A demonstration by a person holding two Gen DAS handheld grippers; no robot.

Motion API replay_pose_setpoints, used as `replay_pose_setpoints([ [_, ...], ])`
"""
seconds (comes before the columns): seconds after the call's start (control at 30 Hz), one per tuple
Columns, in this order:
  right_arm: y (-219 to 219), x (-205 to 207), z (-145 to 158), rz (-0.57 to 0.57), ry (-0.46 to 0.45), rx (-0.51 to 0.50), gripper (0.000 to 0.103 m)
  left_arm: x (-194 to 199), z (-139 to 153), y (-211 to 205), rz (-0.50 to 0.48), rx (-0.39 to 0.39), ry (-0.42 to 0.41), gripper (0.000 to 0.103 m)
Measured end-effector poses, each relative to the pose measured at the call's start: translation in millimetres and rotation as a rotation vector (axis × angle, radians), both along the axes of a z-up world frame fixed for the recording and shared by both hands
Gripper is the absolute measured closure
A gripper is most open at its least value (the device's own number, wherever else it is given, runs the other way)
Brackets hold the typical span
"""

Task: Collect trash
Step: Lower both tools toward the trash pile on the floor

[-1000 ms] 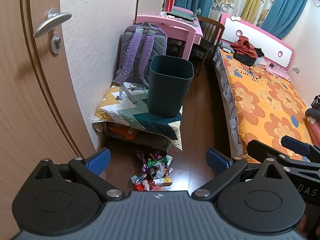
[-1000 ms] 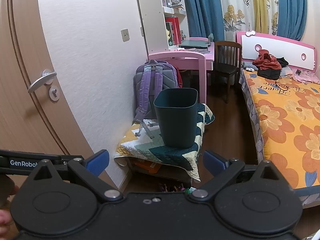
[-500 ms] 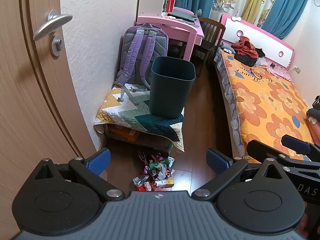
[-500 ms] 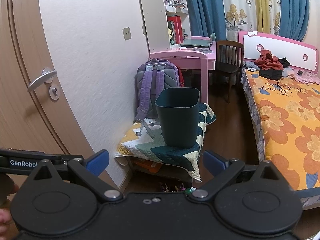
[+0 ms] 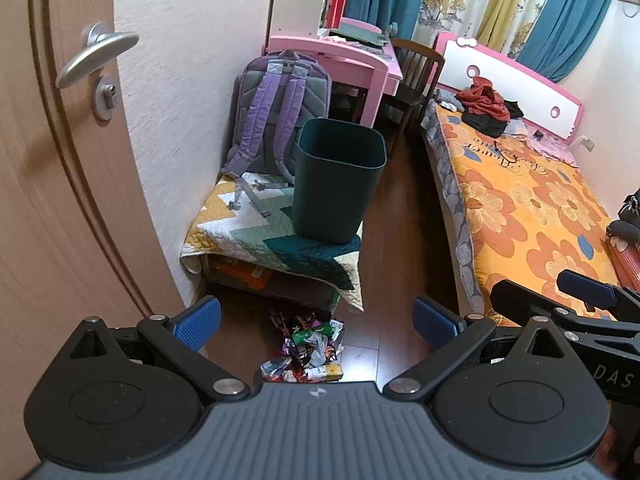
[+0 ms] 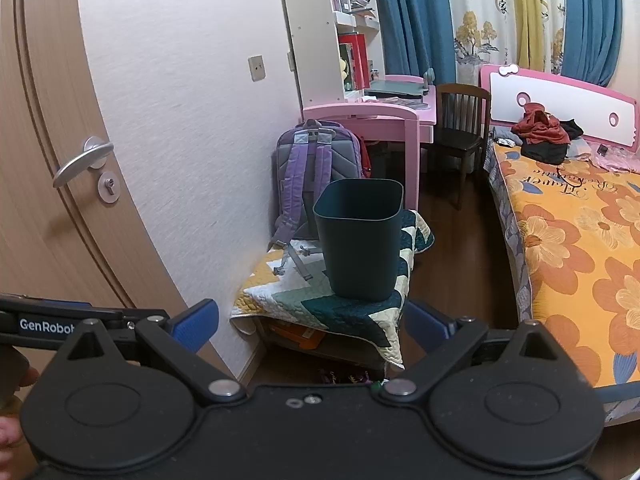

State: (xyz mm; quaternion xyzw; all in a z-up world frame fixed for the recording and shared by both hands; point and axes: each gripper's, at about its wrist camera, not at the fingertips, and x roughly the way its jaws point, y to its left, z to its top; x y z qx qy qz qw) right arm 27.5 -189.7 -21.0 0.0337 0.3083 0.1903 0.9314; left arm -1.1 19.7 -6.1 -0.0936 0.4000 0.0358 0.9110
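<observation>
- Crinkly foil wrappers, the trash [image 5: 306, 350], are lying in a heap on the dark wooden floor [image 5: 396, 248], just in front of the low table [image 5: 256, 236] draped in a patchwork quilt
- I am holding my left tongs [image 5: 316, 320] spread wide and empty above that heap; against a second ago the heap is sitting a little higher in my left view, so I am drifting slowly forward toward it
- I am keeping my right tongs [image 6: 312, 320] spread and empty too, raised higher; only the top edge of the pile [image 6: 348, 376] is peeking over their body in the right view
- The dark teal bin [image 5: 338, 184] is standing upright on the quilt beside a purple backpack [image 5: 280, 108], its mouth open; its place is matching the earlier views
- Nothing is being gripped yet, so I am judging the collecting not begun: the small advance is only bringing me into reach, and I am still needing to lower the left tongs onto a wrapper
- The wrappers are looking light and slippery, so a pinch may be sliding off
</observation>
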Motion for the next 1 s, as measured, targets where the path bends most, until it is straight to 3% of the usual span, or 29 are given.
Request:
replay_pose_setpoints([
  [0.23,-5.5,15.9,-6.9,0.010,0.006,-0.007,0.004,25.9,-18.8,-10.9,-0.015,0.011,0.030,0.000],
  [0.43,-25.6,57.8,-30.4,0.022,0.051,-0.009,0.004,75.2,-51.3,-25.6,0.027,0.033,0.086,0.000],
  [0.57,-42.6,98.7,-51.0,0.091,0.069,-0.034,0.006,111.6,-78.6,-41.2,0.064,0.044,0.126,0.000],
  [0.73,-42.9,144.6,-87.0,0.227,0.115,-0.090,0.006,150.2,-132.2,-48.2,0.129,0.062,0.203,0.000],
  [0.83,-37.4,166.0,-121.0,0.300,0.151,-0.129,0.010,168.4,-176.0,-42.2,0.153,0.033,0.281,0.000],
  [1.0,-21.5,195.5,-192.8,0.342,0.213,-0.158,0.014,194.2,-265.9,-27.0,0.088,0.030,0.391,0.000],
])
